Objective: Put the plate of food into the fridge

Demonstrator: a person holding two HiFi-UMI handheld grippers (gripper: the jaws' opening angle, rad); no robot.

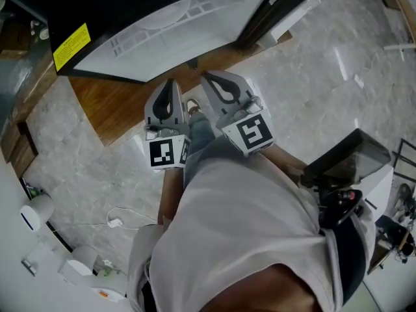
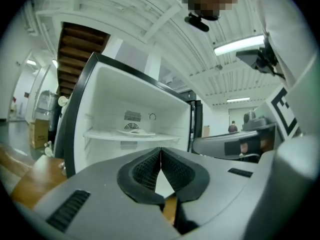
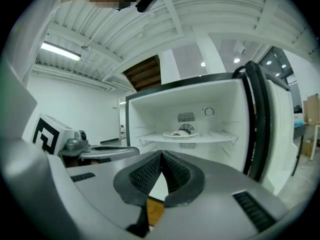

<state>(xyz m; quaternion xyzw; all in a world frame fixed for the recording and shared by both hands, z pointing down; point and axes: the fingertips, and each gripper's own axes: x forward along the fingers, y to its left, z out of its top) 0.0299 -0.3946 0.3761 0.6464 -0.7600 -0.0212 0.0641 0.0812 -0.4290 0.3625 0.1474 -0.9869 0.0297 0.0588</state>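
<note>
The fridge (image 3: 150,114) stands open, its door (image 3: 257,119) at the right edge in the right gripper view. Inside, a white shelf (image 3: 220,136) carries the plate of food (image 3: 180,132). The left gripper (image 2: 160,154) and right gripper (image 3: 161,156) face it, jaws together, empty. The print on the yellow label (image 1: 71,45) on the fridge top is too small to read.

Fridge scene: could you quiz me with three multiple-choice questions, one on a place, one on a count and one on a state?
1. Where is the plate? A on the fridge shelf; B on the floor; C between jaws.
2. How many grippers show in the head view? A one; B two; C three.
3. The jaws of the right gripper are: A wide apart; B together, empty; C clamping the plate.
Answers: A, it lies on the shelf; B, the left gripper is beside the right one; B, the pads meet with nothing between.
</note>
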